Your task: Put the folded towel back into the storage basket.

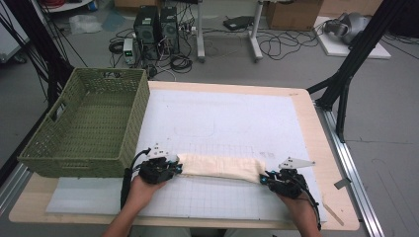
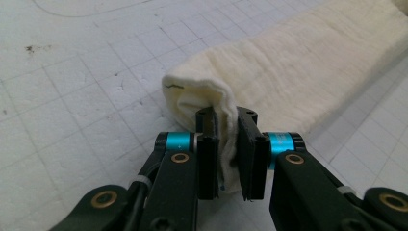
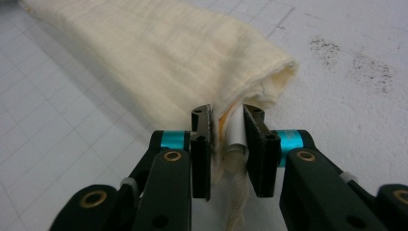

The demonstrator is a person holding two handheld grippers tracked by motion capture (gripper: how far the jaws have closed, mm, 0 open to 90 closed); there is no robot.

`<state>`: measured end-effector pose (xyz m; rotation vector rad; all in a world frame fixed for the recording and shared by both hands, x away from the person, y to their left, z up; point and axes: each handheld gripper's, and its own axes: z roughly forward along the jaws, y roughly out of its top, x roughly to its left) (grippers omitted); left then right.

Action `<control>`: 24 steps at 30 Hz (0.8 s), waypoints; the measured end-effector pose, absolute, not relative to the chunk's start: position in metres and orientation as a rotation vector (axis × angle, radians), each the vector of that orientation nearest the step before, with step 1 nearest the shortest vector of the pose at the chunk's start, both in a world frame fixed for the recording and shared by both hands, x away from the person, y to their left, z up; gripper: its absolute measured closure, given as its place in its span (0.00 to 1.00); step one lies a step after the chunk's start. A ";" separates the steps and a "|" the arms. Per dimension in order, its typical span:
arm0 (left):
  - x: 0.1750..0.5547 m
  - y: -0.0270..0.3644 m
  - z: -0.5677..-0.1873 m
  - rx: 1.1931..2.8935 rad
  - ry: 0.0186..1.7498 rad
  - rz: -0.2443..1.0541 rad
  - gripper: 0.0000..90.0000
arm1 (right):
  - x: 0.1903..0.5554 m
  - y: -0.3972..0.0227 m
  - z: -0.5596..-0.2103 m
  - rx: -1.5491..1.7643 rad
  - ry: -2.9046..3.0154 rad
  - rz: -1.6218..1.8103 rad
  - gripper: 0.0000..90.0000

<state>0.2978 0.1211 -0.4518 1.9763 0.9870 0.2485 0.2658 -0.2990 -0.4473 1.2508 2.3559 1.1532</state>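
A cream cloth (image 1: 222, 167), folded into a long narrow band, lies across the near part of the white gridded mat (image 1: 222, 123). My left gripper (image 1: 174, 168) is at its left end; in the left gripper view the jaws pinch the cloth's folded corner (image 2: 202, 91), with my left gripper (image 2: 227, 151) shut on it. My right gripper (image 1: 264, 178) holds the right end; in the right gripper view my right gripper (image 3: 227, 149) is shut on the cloth's edge (image 3: 260, 82) and a white label (image 3: 236, 132). Both sets of jaws press on fabric.
A green woven basket (image 1: 126, 148) stands at the table's left, close to my left gripper. The wooden table edge (image 1: 323, 148) runs along the right. Beyond the table, computers (image 1: 155, 29), cables and a black stand (image 1: 346, 74) are on the floor.
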 end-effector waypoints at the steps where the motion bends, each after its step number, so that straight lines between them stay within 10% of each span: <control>1: 0.298 0.121 -0.452 1.975 0.986 0.247 0.89 | 0.266 -0.299 -0.447 1.244 2.359 1.151 0.86; 24: 0.291 0.135 -0.407 1.795 0.882 0.299 0.93 | 0.259 -0.303 -0.408 1.219 2.171 1.234 0.90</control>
